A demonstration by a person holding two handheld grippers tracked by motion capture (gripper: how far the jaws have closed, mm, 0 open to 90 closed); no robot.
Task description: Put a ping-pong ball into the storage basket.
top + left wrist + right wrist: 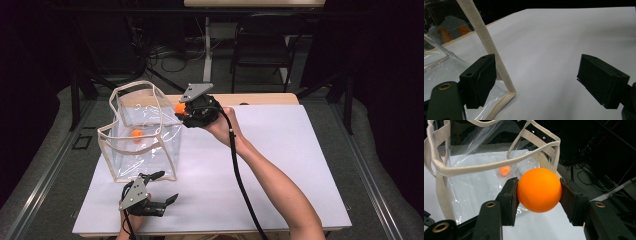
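The right gripper [184, 111] is held up above the desk [280, 165], just beside the top rim of a clear plastic bag [142, 135] with cream cloth edging. Its fingers [510, 200] are clamped on an orange ball [539, 190] — one pad pressed against each side, the ball sitting squarely between them. From the right gripper view the ball hangs close to the bag's open mouth, near the upper edge on that side.

A second orange ball [136, 134] lies inside the bag, on its floor, seen through the clear wall.

The left gripper [162, 190] rests low near the front edge of the desk, just in front of the bag's near bottom corner. Its fingers [482, 78] stand wide apart with nothing between them — in the left gripper view one finger sits right beside the bag's cream corner seam [499, 65]; whether it touches cannot be told.

The bag stands upright on the left part of the white desk, its mouth open and its handles drooping.
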